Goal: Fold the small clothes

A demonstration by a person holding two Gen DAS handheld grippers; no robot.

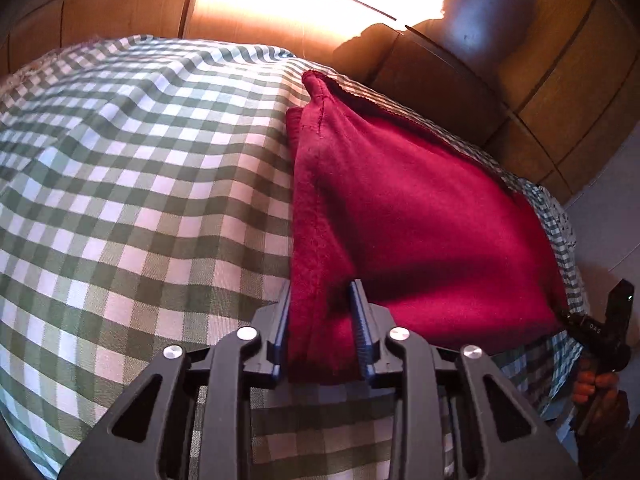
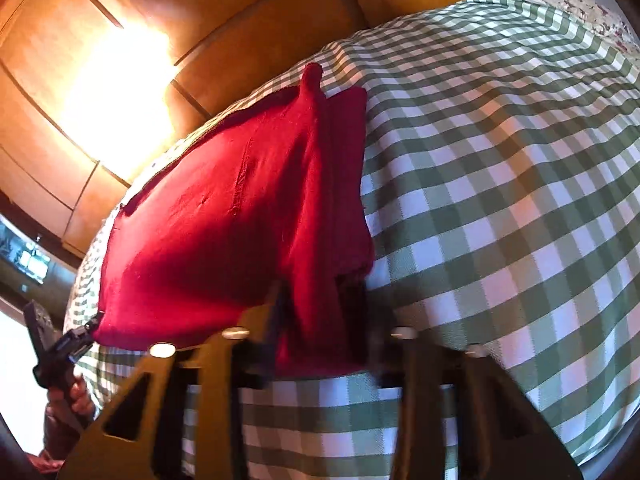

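Note:
A dark red garment lies partly folded on a green and white checked cloth. My left gripper is shut on the garment's near left corner, with several layers bunched between its fingers. My right gripper is shut on the near right corner of the red garment. Each gripper shows small in the other's view, the right gripper at the garment's far corner, and the left gripper likewise. The garment's near edge is stretched between them, lifted slightly.
The checked cloth covers a bed or table. Wooden panelled cupboards stand behind, with a bright glare on them. A floral fabric lies at the far corner. A hand holds the right gripper.

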